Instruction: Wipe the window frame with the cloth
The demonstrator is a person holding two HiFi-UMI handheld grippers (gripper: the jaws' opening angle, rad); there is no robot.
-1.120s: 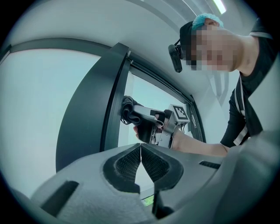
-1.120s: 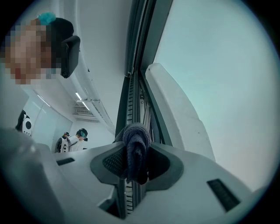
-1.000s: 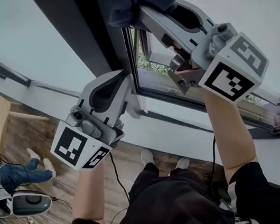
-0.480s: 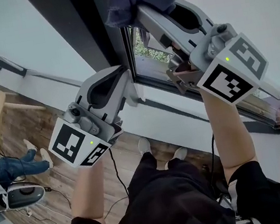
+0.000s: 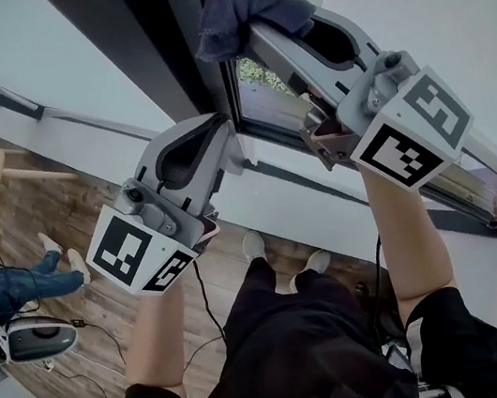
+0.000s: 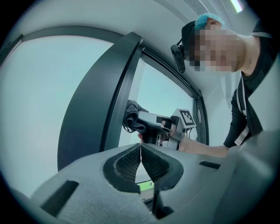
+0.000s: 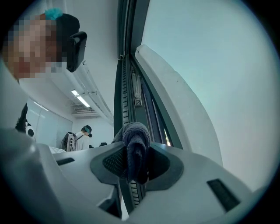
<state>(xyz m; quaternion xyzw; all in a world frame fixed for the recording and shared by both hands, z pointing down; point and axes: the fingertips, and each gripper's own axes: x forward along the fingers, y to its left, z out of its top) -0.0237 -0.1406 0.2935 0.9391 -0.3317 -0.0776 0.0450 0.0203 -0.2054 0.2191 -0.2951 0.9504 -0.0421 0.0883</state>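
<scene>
One cloth (image 5: pixel 238 3), clamped in right tool (image 5: pixel 250 33), points at upright window frame (image 5: pixel 154 38); left tool (image 6: pixel 141 152) closed.

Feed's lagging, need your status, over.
Right hand-held gripper shut on cloth, at window frame. Left hand-held gripper shut, empty. Nothing seen in the way.

My cloth (image 5: pixel 244 1) is dark slate-blue; the frame (image 5: pixel 162 61) is charcoal; my left claw (image 6: pixel 141 153) and right claw (image 7: pixel 136 162) are pale grey with black ribbed pads (image 6: pixel 124 162), each carrying black-and-white square markers (image 5: pixel 135 256); the floor (image 5: pixel 107 313) is brown wood planks; my shirt (image 5: pixel 295 356) is black.
</scene>
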